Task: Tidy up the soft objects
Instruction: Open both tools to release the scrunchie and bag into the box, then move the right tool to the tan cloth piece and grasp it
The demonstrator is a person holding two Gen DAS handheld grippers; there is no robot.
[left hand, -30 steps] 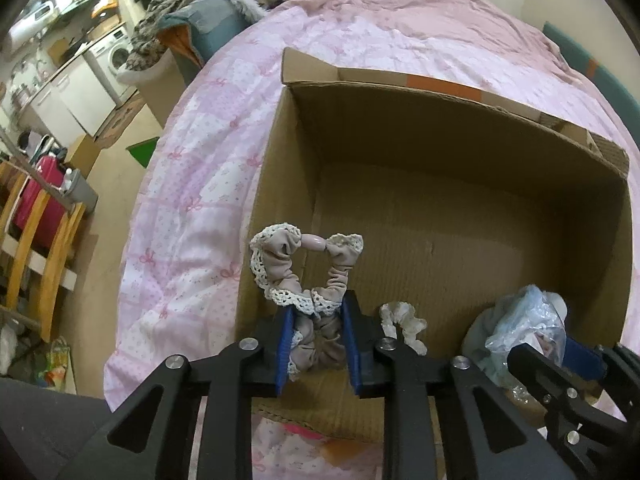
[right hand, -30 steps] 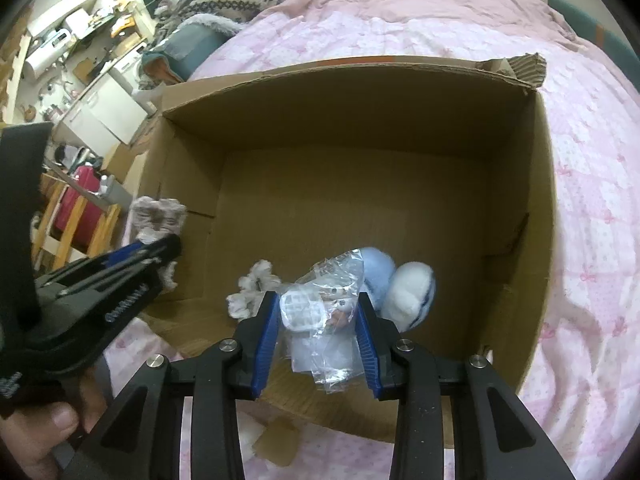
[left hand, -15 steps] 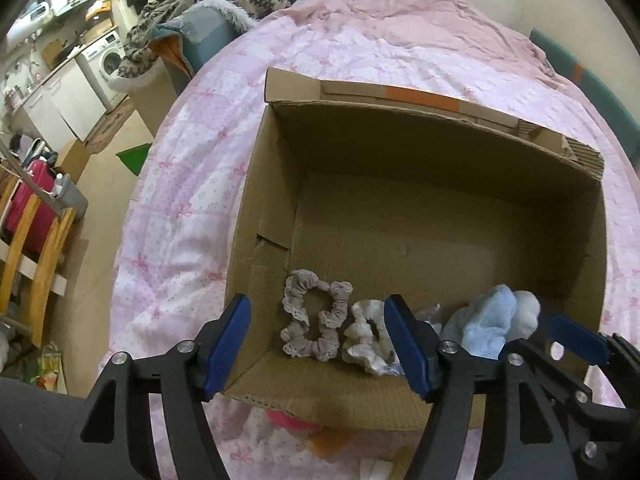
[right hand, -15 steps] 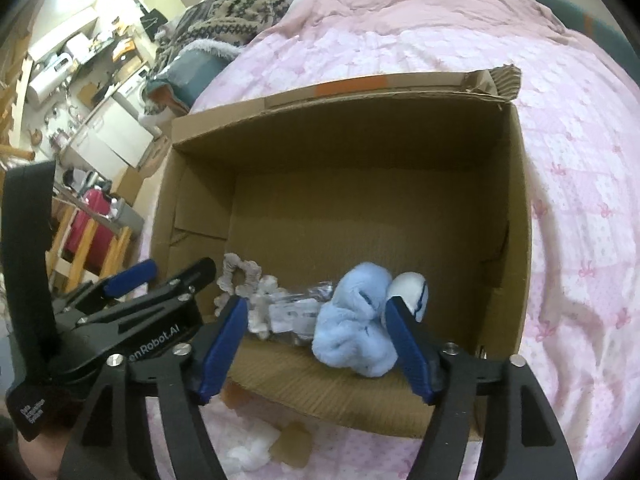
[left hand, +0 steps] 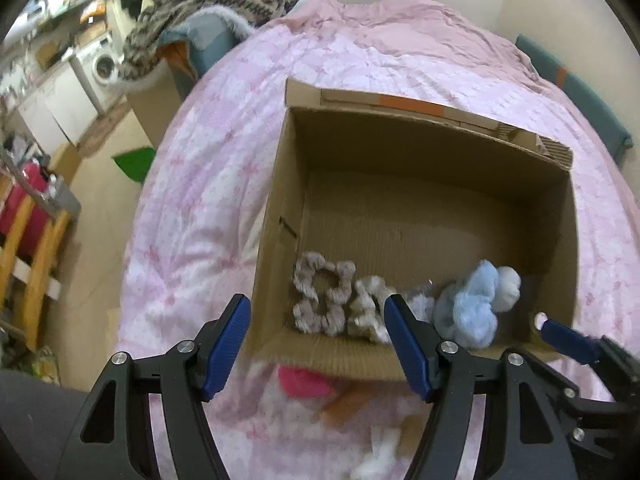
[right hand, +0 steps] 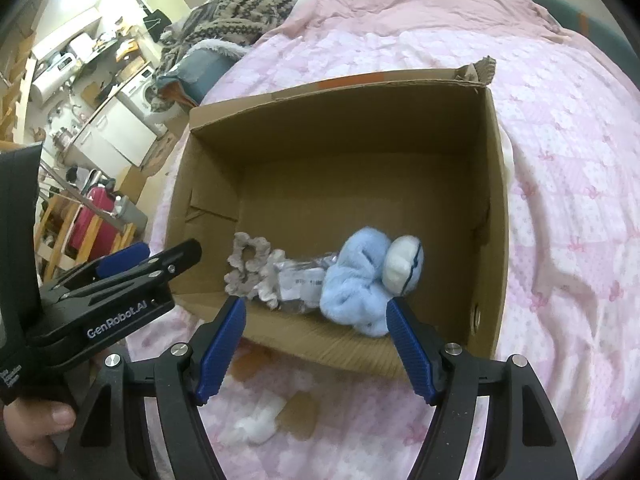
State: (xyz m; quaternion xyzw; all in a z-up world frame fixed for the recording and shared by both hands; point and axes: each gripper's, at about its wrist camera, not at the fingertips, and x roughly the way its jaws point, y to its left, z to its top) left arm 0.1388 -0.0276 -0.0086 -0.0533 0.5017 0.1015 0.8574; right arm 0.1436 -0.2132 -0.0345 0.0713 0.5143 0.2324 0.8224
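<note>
An open cardboard box stands on the pink bedspread. Along its near wall lie a beige lace scrunchie, a white scrunchie and a fluffy light-blue soft thing. My left gripper hovers above the box's near left corner, open, nothing between its blue pads. In the right wrist view the box holds the beige scrunchie, a clear plastic packet, the blue soft thing and a white-and-blue ball. My right gripper is open above the near wall and holds nothing.
On the bedspread in front of the box lie a pink soft thing, a white fluffy piece and a brown scrap. The bed's edge drops to the floor on the left. A patterned blanket is heaped at the far end.
Both grippers opened and let go: the beige scrunchie and the plastic packet now lie in the box. Both have pulled back and up from the box.
</note>
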